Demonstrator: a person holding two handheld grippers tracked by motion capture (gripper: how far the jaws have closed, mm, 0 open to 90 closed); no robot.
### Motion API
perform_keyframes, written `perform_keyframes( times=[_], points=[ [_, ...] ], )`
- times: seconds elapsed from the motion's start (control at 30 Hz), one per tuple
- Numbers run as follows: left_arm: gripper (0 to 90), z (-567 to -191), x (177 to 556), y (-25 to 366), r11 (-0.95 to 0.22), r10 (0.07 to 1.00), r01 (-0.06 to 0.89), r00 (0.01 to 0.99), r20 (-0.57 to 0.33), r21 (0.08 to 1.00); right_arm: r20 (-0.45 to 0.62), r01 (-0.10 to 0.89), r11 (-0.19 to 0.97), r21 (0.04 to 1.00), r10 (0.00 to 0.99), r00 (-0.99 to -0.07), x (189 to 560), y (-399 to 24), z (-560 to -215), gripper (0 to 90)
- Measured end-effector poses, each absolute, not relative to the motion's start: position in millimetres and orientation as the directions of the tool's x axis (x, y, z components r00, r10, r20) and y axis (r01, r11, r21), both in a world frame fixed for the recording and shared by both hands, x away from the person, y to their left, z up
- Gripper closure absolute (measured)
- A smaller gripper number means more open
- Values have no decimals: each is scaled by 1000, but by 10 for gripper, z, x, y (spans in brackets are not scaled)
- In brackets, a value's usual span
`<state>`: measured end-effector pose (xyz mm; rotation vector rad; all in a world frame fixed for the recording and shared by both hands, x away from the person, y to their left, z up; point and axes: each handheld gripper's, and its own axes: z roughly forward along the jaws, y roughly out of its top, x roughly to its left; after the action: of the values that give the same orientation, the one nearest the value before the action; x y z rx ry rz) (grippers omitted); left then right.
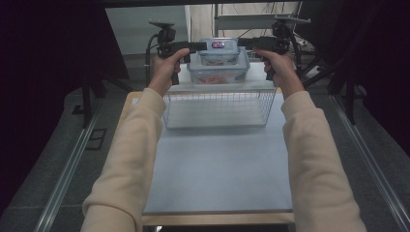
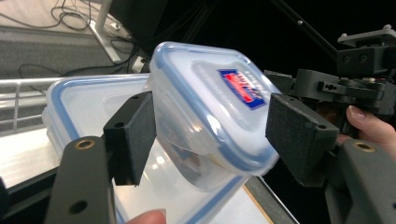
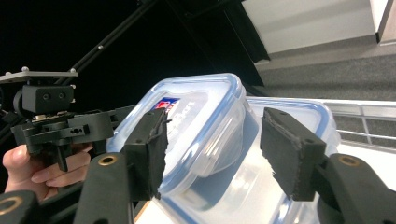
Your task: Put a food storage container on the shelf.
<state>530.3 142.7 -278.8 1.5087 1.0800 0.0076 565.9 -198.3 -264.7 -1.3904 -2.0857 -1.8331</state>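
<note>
A lab or recording studio, not a home: black curtains (image 1: 43, 72) hang at nine and three o'clock, metal floor rails (image 1: 67, 169) flank the pale desk (image 1: 217, 169), and loose cables (image 2: 70, 14) and stand legs (image 1: 338, 67) lie on grey carpet at twelve o'clock.

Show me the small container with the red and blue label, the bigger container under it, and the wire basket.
small container (image 2: 210, 107), left gripper view, on its lid
bigger container (image 1: 220, 72), high view, on its front wall
wire basket (image 1: 220, 107), high view, on its front mesh
</note>
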Motion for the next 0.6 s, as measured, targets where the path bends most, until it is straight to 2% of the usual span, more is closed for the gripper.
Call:
perform_keyframes(
  times=[0.2, 0.6],
  points=[
    [327, -2776, 5116, 1455, 135, 604, 589, 589, -537, 797, 528, 598, -89, 797, 584, -617, 5473, -2106, -2618, 475],
    [314, -2868, 4911, 1563, 129, 616, 584, 586, -526, 801, 505, 597, -41, 801, 581, -638, 5291, -2130, -2694, 461]
  ],
)
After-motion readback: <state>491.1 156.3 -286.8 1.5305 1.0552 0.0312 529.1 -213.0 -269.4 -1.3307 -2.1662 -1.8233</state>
